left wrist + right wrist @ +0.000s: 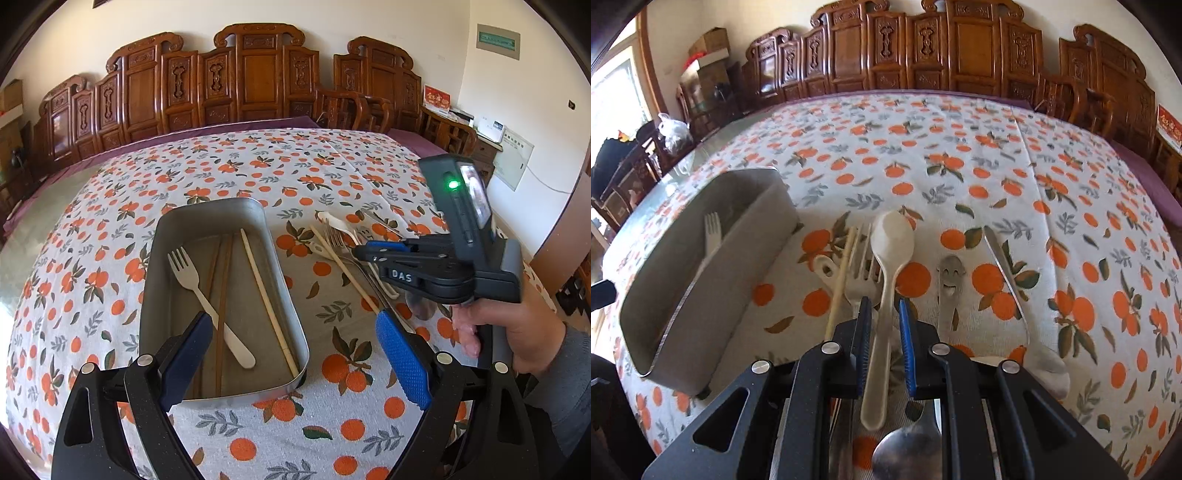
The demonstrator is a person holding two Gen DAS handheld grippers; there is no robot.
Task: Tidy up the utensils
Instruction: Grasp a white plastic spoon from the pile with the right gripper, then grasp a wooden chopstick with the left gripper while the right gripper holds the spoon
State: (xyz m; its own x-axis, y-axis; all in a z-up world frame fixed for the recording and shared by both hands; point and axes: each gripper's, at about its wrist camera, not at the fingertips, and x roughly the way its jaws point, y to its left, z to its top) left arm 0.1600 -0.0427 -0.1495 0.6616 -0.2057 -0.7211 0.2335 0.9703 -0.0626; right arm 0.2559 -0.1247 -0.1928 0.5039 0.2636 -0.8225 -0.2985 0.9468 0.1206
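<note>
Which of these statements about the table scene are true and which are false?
1. A pale fork lies inside the metal tray. True.
2. The right tongs straddle the handle of a cream spoon. True.
3. The left tongs are clamped on a chopstick. False: they are wide open and hold nothing.
4. The tray is full of spoons. False: it holds the fork and chopsticks.
5. The tablecloth is plain blue. False: it is white with oranges.
</note>
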